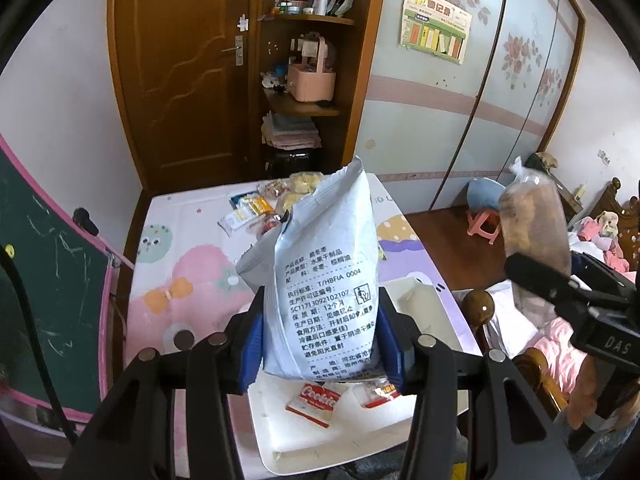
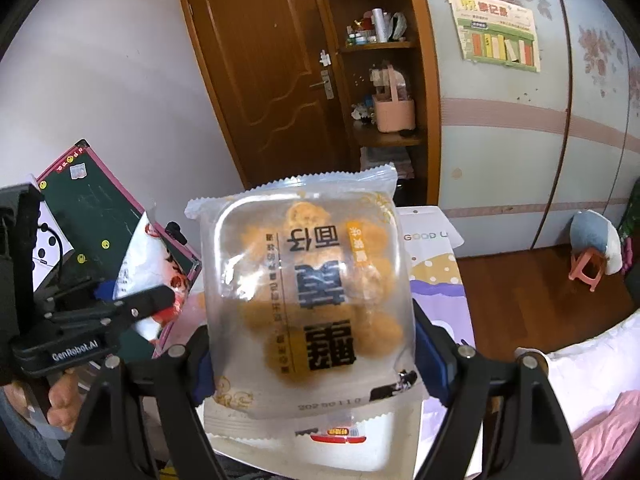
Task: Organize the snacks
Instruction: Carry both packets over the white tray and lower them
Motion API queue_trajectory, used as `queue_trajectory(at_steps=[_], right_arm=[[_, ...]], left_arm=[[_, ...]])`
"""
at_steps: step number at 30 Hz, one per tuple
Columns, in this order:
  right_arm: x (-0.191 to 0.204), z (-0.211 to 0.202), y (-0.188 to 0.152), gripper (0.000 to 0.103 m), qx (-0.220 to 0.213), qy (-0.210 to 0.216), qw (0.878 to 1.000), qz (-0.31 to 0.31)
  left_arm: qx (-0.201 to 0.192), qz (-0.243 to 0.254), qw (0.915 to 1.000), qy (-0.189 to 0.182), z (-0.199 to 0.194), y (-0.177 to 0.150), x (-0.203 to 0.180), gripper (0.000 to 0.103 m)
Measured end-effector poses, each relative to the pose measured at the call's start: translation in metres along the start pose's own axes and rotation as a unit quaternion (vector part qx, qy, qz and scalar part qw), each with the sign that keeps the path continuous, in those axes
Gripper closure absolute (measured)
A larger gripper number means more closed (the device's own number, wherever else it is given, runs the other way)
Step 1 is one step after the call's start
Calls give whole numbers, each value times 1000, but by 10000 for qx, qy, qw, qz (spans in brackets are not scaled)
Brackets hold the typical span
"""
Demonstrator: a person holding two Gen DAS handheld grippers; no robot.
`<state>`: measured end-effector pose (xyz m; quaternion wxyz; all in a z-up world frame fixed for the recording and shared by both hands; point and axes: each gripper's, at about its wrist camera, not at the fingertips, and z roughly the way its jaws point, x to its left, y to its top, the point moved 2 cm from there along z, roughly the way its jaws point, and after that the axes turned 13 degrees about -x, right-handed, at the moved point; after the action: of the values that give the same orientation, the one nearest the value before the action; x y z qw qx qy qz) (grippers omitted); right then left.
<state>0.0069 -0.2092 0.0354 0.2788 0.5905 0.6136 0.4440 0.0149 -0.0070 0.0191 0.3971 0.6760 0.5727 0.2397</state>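
Two snack packs held aloft, one per tool.

Left tool (image 1: 320, 340): blue pads pinching the lower sides of a tall white foil pouch with black printed text (image 1: 326, 276), torn top edge up, long axis standing upright along the line of the fingers. Seen from the right wrist as a crumpled white-and-red bag in a black tool off to the left.

Right tool (image 2: 316, 364): spread wide yet pressed on both side edges of a broad clear plastic pack of golden round pastries in a tray (image 2: 308, 292), print upside down, flat face toward the camera, long axis also running up from the fingers. Visible from the left wrist as a brownish clear bag to the right, well apart from the pouch.

Directly under the left tool, just below the bottom of the pouch: a shallow white plastic tray (image 1: 320, 432) already holding a small red-and-white cookie packet (image 1: 314, 402) and another small red packet (image 1: 380, 394). Same tray edge showing beneath the pastry pack in the right view. More loose snacks lying farther off on the pastel cartoon-print tabletop (image 1: 168, 272), near its far end.

Likely deciding relation: tray below and slightly ahead of both tools, left one seemingly nearer its centre. Probable need to tip each pack from upright to flat so both fit without crushing the small packets.
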Motion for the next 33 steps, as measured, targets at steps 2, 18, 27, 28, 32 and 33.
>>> queue_trajectory(at_steps=[2, 18, 27, 28, 32, 33], right_arm=[[3, -2, -8, 23, -32, -109, 9999, -12], [-1, 42, -86, 23, 1152, -173, 9929, 257], [-1, 52, -102, 23, 1436, -298, 9888, 275], [0, 54, -103, 23, 1468, -288, 9884, 277], [2, 61, -110, 22, 1619, -326, 9860, 229], [1, 62, -111, 22, 1659, -333, 9853, 228]], left_arm=[[28, -89, 10000, -30, 3, -12, 0, 55], [790, 10, 9963, 343, 56, -92, 2, 54], [1067, 24, 9936, 377, 71, -103, 2, 54], [1101, 24, 9932, 378, 73, -104, 1, 54], [1274, -9, 9911, 378, 80, -111, 3, 54], [1312, -23, 9906, 382, 82, -112, 3, 54]])
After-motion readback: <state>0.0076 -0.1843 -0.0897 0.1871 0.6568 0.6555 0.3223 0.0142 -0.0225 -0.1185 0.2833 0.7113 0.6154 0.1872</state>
